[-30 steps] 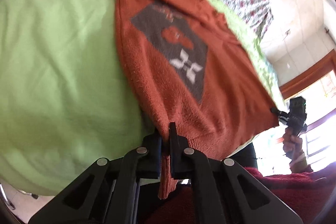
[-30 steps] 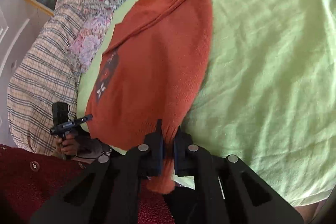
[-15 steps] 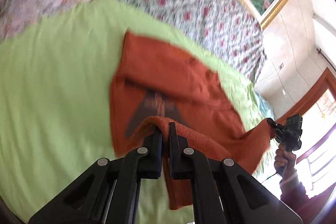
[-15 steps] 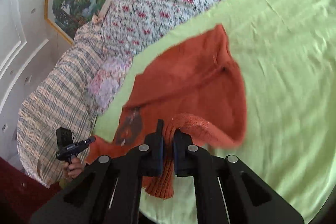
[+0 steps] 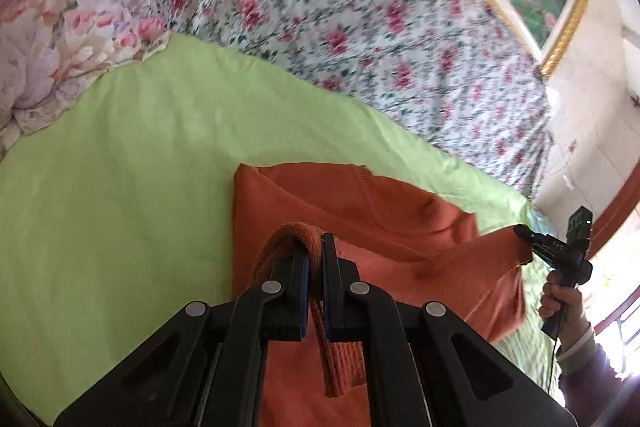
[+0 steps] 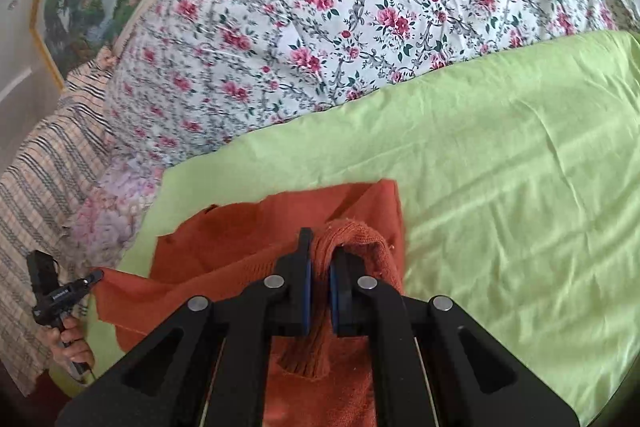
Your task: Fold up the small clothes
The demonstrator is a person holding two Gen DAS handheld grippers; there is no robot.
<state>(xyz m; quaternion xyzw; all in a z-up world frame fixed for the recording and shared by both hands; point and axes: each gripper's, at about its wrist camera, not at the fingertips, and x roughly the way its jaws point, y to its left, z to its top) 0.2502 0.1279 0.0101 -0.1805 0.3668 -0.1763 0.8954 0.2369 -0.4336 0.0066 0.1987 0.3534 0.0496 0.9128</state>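
Over the green sheet, both my hand-held grippers, left and right, clamped on the orange sweater, have swung its hem up toward the collar, half-folding it.

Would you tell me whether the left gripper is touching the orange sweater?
Touching. The left wrist view shows the left gripper shut on the hem of the orange sweater, with the knit pinched between both pads and hanging below them.
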